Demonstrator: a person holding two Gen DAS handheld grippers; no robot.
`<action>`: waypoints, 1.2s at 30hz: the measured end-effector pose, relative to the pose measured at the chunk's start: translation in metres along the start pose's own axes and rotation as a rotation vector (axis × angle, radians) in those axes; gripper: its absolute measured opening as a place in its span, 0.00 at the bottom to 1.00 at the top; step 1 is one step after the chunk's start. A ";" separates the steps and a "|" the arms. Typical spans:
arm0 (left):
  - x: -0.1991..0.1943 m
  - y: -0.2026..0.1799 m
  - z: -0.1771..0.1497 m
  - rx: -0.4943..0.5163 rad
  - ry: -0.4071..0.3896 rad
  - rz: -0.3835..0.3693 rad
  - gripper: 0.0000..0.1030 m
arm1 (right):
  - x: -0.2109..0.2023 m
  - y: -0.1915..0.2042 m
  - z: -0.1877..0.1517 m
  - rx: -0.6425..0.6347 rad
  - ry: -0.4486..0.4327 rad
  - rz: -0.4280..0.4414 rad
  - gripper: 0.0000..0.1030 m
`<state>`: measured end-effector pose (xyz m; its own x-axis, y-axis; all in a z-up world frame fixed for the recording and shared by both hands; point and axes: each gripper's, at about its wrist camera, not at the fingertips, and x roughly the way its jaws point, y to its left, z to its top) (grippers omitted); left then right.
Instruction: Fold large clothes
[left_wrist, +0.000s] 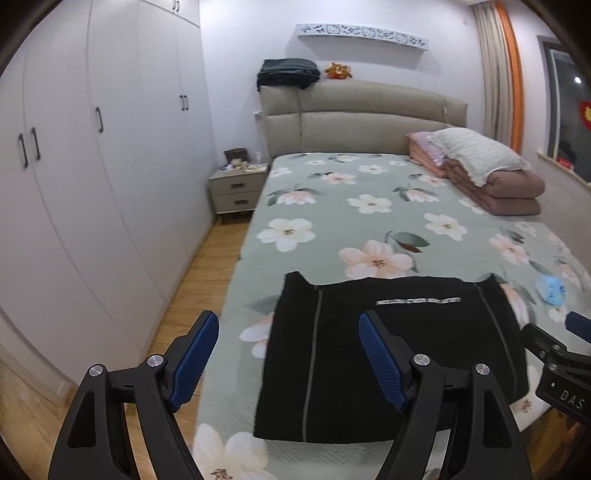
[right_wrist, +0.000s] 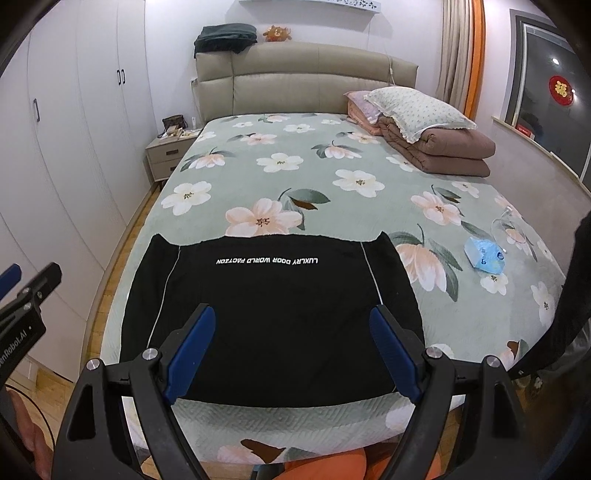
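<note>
A black garment (right_wrist: 273, 314) with white side piping and white lettering lies folded flat in a rectangle on the near end of the bed; it also shows in the left wrist view (left_wrist: 388, 354). My left gripper (left_wrist: 288, 325) is open and empty, held above the garment's left edge and the bed's left side. My right gripper (right_wrist: 291, 319) is open and empty, held above the garment's near middle. The right gripper's tip shows at the right edge of the left wrist view (left_wrist: 576, 325).
The bed (right_wrist: 332, 177) has a green floral cover. A folded brown quilt with pillows (right_wrist: 439, 144) sits at its far right. A small blue object (right_wrist: 485, 254) lies right of the garment. White wardrobes (left_wrist: 92, 166) and a nightstand (left_wrist: 236, 192) stand on the left across wood floor.
</note>
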<state>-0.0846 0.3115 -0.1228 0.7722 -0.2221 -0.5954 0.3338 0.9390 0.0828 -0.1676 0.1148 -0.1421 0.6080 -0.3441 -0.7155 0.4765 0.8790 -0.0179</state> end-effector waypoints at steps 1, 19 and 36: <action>0.000 -0.001 0.000 0.005 -0.002 0.011 0.77 | 0.003 0.000 0.000 0.000 0.007 0.002 0.84; -0.015 -0.029 0.003 0.091 -0.027 -0.006 0.77 | 0.011 -0.018 0.002 0.037 0.038 0.013 0.84; 0.019 -0.065 0.016 0.154 0.004 -0.013 0.77 | 0.039 -0.044 0.007 0.065 0.057 0.013 0.84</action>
<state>-0.0832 0.2426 -0.1269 0.7653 -0.2330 -0.6001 0.4232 0.8845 0.1964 -0.1605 0.0602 -0.1647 0.5778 -0.3121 -0.7541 0.5103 0.8593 0.0353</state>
